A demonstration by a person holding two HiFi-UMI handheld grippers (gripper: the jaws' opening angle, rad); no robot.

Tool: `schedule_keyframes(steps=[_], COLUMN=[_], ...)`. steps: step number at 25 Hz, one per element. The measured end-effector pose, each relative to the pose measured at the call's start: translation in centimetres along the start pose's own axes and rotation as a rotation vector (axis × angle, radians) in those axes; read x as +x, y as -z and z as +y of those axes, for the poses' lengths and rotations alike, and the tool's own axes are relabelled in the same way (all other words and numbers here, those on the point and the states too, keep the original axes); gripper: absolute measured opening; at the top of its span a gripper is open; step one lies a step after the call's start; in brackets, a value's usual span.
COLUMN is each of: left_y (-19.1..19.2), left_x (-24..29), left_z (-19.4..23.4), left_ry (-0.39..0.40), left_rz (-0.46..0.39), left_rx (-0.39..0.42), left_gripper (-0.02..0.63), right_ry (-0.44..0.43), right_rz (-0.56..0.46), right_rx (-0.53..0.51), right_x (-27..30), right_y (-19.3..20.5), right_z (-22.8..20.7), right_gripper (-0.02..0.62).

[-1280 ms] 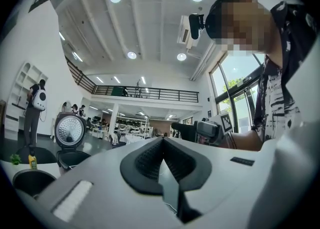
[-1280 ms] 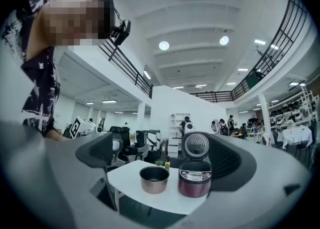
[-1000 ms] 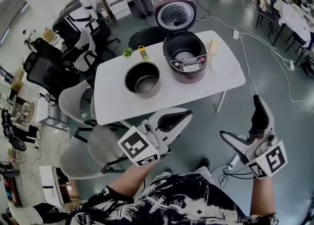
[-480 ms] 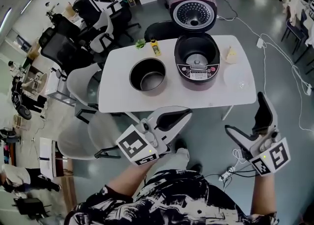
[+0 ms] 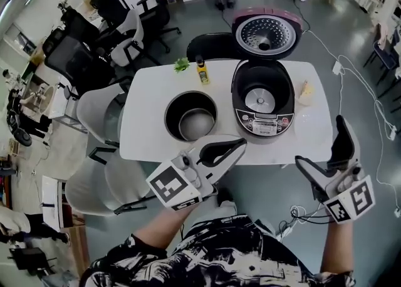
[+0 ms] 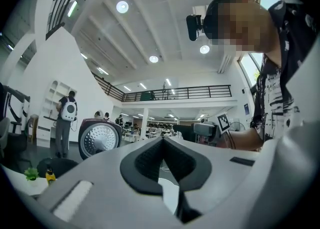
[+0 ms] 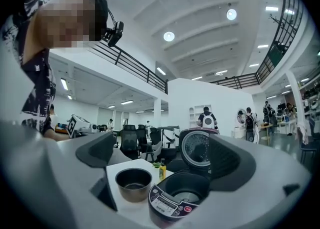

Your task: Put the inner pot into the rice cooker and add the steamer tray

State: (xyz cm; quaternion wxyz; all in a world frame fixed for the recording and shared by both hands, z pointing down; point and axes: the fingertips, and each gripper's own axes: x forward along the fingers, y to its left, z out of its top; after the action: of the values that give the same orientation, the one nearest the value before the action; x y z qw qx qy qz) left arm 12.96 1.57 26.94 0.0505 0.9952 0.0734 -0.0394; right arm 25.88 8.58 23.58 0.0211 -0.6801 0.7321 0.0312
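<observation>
Pot (image 5: 191,115) stands on the table (image 5: 141,128) beside the open rice cooker (image 5: 263,101), well apart from my claws: left claw (image 5: 235,146) pressed together, right claw (image 5: 321,143) spread, both empty.

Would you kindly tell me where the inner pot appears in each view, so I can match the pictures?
Head view: inner pot on the white table, left of the open rice cooker.
Left gripper view: not in it.
Right gripper view: inner pot low, left of centre, beside the rice cooker.
Shared landmark: the cooker's raised lid, in all three views.
</observation>
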Motion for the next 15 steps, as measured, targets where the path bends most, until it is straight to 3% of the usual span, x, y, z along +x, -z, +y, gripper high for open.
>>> schedule_keyframes(steps=[6, 15], left_y=[0.1, -1.6], left_x=[2.1, 3.5], left_z=[4.2, 6.7], left_ry=[-0.045, -0.217], left_rz=[0.004, -0.01], left_rx=[0.002, 0.017], left_gripper=[0.005, 0.005], right_ry=[-0.035, -0.167], right_rz=[0.017, 0.011], right_rx=[0.005, 0.025], right_x=[2.8, 5.3], right_y=[1.4, 0.8], right_z=[-2.6, -5.7], right_gripper=[0.549, 0.549])
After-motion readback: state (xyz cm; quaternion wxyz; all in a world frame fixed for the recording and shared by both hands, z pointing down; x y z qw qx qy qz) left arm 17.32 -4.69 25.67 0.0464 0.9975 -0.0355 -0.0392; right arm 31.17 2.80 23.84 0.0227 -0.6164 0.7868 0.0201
